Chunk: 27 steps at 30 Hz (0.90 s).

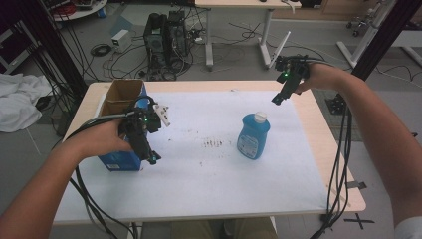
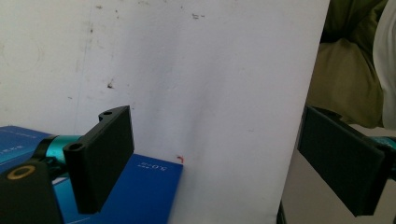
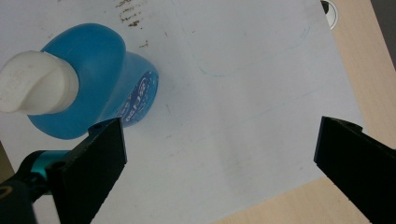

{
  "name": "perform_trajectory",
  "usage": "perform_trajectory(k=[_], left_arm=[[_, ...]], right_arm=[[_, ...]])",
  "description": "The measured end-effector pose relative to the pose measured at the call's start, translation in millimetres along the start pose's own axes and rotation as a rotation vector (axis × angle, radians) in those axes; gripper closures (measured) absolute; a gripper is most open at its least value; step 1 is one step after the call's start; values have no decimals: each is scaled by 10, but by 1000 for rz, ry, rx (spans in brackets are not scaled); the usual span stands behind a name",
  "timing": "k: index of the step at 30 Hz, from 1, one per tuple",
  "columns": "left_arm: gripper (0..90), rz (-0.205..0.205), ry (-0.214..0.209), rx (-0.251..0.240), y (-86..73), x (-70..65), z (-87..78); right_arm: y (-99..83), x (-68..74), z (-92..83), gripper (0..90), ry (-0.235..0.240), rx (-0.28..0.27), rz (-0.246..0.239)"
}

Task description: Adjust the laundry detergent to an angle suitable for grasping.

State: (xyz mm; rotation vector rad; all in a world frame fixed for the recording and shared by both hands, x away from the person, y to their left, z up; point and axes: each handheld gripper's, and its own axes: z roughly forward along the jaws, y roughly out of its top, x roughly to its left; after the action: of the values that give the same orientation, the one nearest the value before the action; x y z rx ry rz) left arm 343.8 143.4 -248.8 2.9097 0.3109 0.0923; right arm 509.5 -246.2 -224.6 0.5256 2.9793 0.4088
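From above, the bottle stood upright mid-sheet, with the left gripper at the box to its left and the right gripper raised beyond it, probably lining up a reach. In the left gripper view the jaws gaped empty beside the box. In the right gripper view they also stood spread and empty, with the bottle just ahead of one jaw.

A wooden table carries a white sheet, blue bottle and open box.

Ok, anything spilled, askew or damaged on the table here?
Dark crumbs or specks are scattered on the white sheet, left of the upright blue bottle. The open cardboard box looks intact.
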Motion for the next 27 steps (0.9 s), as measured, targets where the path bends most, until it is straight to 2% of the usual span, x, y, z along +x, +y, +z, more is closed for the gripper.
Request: perform_trajectory(k=[7, 13, 18, 20, 22, 27], left_arm=[[108, -3, 5, -9, -14, -9, -7], [108, -7, 4, 7, -27, 14, -11], [107, -14, 5, -18, -43, 13, -20], [107, -29, 1, -27, -42, -17, -8], [108, -6, 1, -13, -34, -16, -11], [107, -3, 6, -15, -16, -21, -8]], right_arm=[[-11, 11, -15, 14, -3, -2, 2], [-24, 9, -27, 14, -9, -7, 3], [-25, 34, -39, 14, -4, -4, 0], [-27, 39, -40, 14, -4, -3, 0], [-31, 49, -51, 14, -8, -3, 1], [-50, 71, -79, 14, -15, -7, -1]])
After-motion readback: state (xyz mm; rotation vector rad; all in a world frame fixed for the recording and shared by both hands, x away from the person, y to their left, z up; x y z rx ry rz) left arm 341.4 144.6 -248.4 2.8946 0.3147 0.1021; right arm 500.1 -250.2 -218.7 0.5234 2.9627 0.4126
